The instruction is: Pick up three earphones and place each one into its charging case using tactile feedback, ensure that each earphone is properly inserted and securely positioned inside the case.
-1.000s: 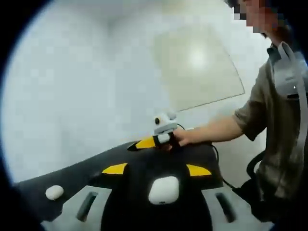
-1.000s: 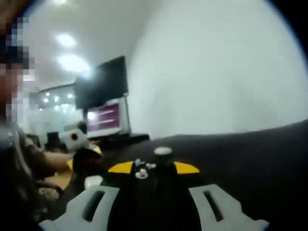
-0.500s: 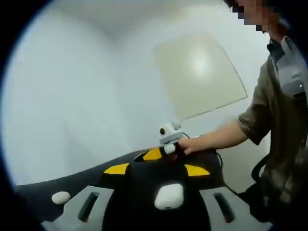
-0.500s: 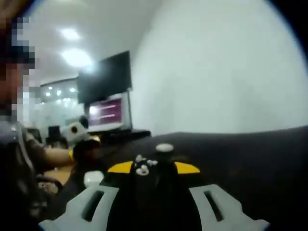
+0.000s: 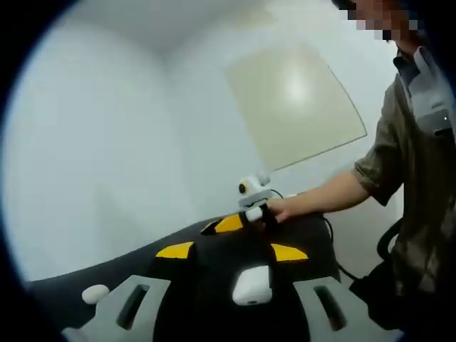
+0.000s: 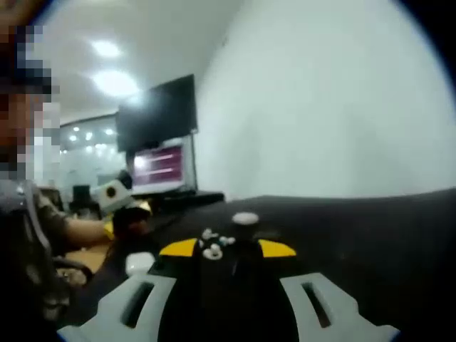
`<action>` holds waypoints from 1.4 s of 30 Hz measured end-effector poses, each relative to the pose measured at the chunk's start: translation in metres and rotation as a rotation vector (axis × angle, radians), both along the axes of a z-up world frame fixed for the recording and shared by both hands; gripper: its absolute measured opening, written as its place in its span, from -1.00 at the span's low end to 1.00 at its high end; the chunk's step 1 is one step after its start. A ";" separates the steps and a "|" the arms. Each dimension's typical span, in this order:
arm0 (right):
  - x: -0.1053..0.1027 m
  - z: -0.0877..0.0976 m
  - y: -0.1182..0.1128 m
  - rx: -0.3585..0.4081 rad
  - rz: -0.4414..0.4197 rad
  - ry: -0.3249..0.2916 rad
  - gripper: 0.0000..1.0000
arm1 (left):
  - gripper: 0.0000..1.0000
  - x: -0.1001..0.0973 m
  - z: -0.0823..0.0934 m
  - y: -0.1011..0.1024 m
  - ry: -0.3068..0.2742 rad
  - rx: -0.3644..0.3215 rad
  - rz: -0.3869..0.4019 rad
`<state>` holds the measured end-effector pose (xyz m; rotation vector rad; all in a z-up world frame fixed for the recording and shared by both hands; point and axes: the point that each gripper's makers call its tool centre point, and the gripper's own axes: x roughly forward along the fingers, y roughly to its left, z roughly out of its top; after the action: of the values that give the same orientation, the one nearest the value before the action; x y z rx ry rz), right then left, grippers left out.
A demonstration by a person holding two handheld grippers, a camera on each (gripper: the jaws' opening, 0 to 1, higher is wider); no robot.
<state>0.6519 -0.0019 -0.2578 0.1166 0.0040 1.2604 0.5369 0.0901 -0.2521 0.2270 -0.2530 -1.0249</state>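
Currently the left gripper holds its jaws apart above the black counter, a white charging case lying between them. Another white case sits left of that case. The right gripper has jaws apart around small white earphones; a further case lies just beyond them.

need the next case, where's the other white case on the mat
In the left gripper view, the second white case lies on the black mat at lower left, beside the left tool.
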 end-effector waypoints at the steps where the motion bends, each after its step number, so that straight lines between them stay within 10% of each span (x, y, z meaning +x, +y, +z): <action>1: 0.000 -0.001 0.000 -0.008 -0.002 -0.004 -0.35 | -0.25 0.001 0.000 0.001 -0.001 0.002 0.004; 13: -0.003 -0.001 0.003 -0.012 0.015 -0.008 -0.35 | -0.25 0.005 0.002 0.002 0.041 -0.029 0.014; 17: -0.002 -0.006 0.006 -0.051 0.008 -0.017 -0.35 | -0.24 0.025 -0.020 0.009 0.088 0.076 0.130; 28: -0.005 -0.008 0.009 -0.075 0.017 -0.022 -0.35 | -0.08 0.004 -0.006 0.003 0.180 -0.049 -0.045; 42: -0.007 -0.012 0.012 -0.109 0.000 -0.043 -0.35 | -0.10 0.002 -0.045 -0.010 0.167 0.188 -0.044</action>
<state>0.6453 0.0101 -0.2696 -0.0051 0.0354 1.2596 0.5393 0.0804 -0.2972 0.3056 -0.0098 -1.1053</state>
